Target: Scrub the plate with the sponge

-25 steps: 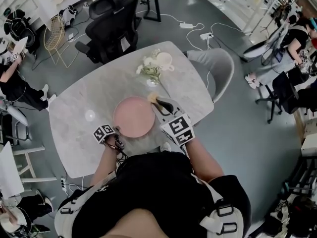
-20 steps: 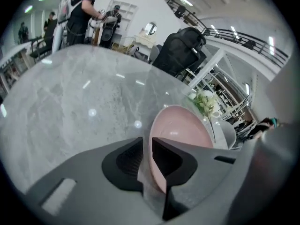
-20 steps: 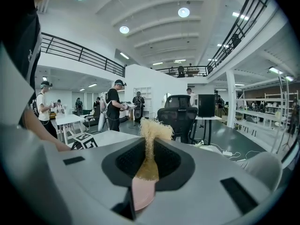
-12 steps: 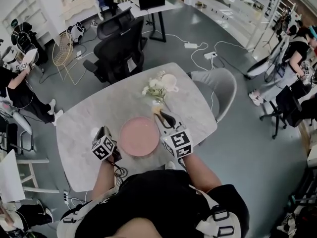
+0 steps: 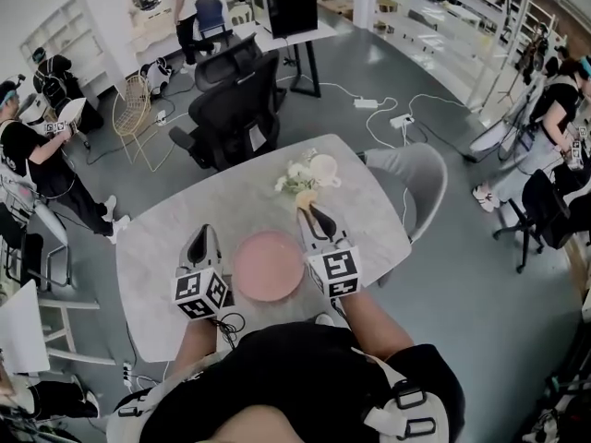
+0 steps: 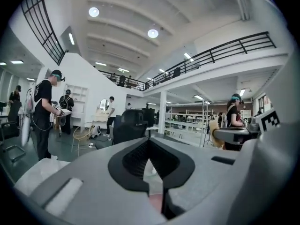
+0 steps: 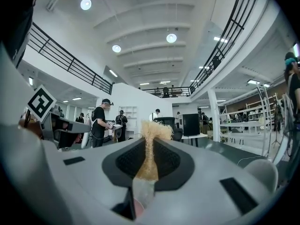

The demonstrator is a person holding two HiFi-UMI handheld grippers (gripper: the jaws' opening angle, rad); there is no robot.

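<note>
In the head view a round pink plate (image 5: 268, 264) lies flat on the marble table (image 5: 166, 238), near its front edge. My left gripper (image 5: 205, 235) is raised to the left of the plate and tilted up, jaws shut with nothing between them; the left gripper view looks out over the room, and my left gripper (image 6: 149, 146) holds nothing. My right gripper (image 5: 307, 212) is just right of the plate, shut on a tan fibrous sponge (image 5: 304, 198). The sponge (image 7: 151, 144) sticks up past the jaws of my right gripper (image 7: 150, 170). Neither gripper touches the plate.
A vase of white flowers (image 5: 295, 175) and a white cup (image 5: 324, 167) stand at the table's far edge, close to the sponge. A grey chair (image 5: 416, 178) is at the right, a black office chair (image 5: 235, 104) beyond the table. People stand around the room.
My left gripper has left the plate's left rim and risen, tilting upward. My right gripper has lifted with the sponge beside the plate's right edge. The plate has stayed flat.
</note>
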